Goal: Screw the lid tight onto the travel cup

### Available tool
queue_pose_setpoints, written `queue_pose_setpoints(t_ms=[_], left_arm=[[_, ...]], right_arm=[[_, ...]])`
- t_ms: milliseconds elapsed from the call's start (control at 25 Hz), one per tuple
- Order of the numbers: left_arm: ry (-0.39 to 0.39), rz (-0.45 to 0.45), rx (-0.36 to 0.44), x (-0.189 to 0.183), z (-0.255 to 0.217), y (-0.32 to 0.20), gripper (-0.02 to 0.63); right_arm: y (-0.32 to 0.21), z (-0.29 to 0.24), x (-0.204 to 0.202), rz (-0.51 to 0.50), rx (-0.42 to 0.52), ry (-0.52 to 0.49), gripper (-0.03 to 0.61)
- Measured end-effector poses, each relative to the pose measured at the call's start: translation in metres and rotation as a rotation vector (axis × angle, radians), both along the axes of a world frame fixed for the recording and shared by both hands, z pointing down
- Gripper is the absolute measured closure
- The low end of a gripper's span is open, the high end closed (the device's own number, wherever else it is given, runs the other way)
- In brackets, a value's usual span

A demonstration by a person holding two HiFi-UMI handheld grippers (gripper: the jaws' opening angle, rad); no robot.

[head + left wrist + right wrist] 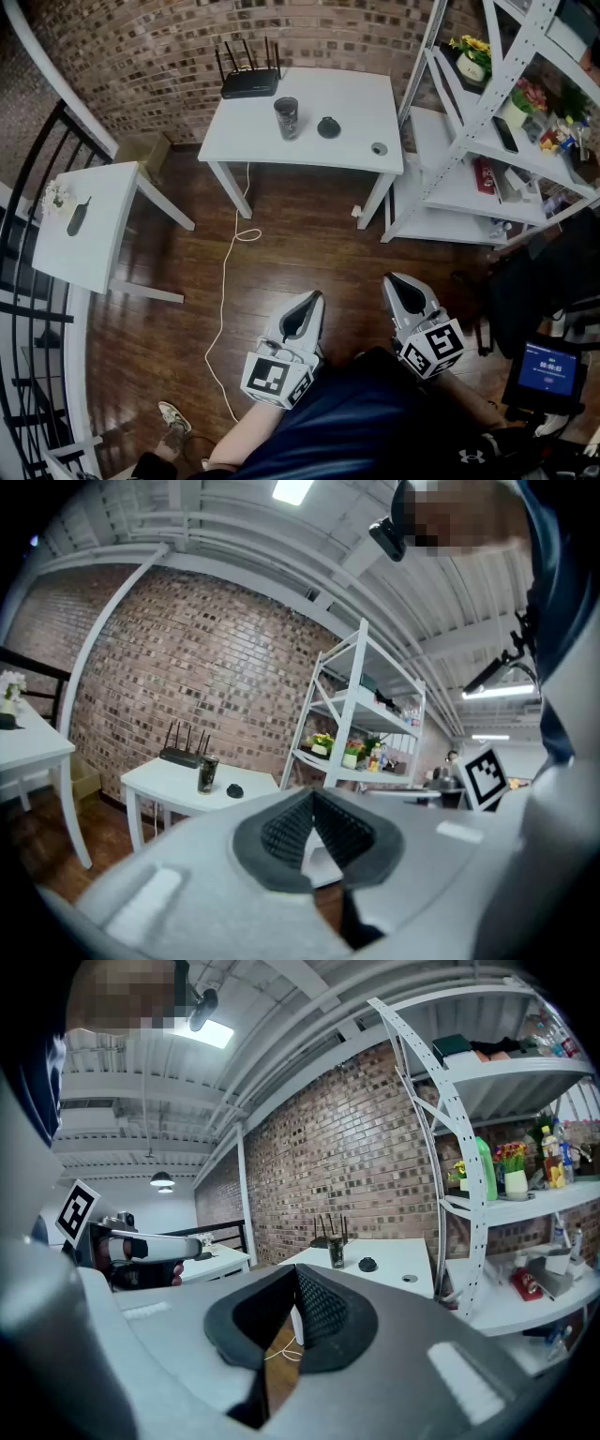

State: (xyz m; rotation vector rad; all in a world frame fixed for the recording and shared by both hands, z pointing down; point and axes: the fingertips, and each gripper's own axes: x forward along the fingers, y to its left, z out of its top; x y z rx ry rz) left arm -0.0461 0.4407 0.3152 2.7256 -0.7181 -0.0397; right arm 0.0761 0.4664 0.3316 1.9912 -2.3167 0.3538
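Observation:
The travel cup [287, 117], a dark tumbler, stands uncapped on the white table [361, 94] at the far side of the room. Its black lid [328, 127] lies on the tabletop just to the right of it. The left gripper view also shows cup [207, 773] and lid [234, 790], small and far away, and so does the right gripper view, with cup [336, 1252] and lid [367, 1264]. My left gripper [309, 302] and right gripper [398, 284] hang close to the person's body over the wooden floor, well short of the table. Both are shut and hold nothing.
A black router [250, 82] sits at the table's back edge and a small round piece [379, 148] near its right front. A white shelf unit [487, 122] stands to the right, a white side table [80, 244] and a railing to the left. A white cable [225, 281] trails over the floor.

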Motion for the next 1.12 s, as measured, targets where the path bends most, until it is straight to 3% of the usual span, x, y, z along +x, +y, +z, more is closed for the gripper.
queue_pose_setpoints(t_ms=[280,440,600,760,920,1120], left_arm=[[-0.024,-0.027,-0.017,0.004,-0.003,-0.051,0.608],[-0.042,-0.065,0.010,0.024,-0.009,-0.095,0.608],[-0.092,-0.121,-0.030,0.039,0.001,-0.120,0.607],[-0.117,-0.207,0.033,0.069,-0.018,-0.163,0.607],[-0.161,-0.269,0.043,0.091,-0.020,-0.196,0.607],[-0.178,-0.295,0.057,0.103,-0.015,-0.243,0.607]], right_arm=[[-0.045,0.005,0.010,0.018,-0.026,0.013,0.568],[-0.092,0.002,0.034,-0.011,-0.009,0.015,0.568],[-0.123,0.017,0.052,-0.049,-0.034,-0.027,0.568],[-0.178,0.004,0.088,-0.110,0.023,-0.036,0.568],[-0.210,0.009,0.118,-0.152,0.019,-0.057,0.568],[-0.252,0.016,0.148,-0.134,0.011,-0.054,0.566]])
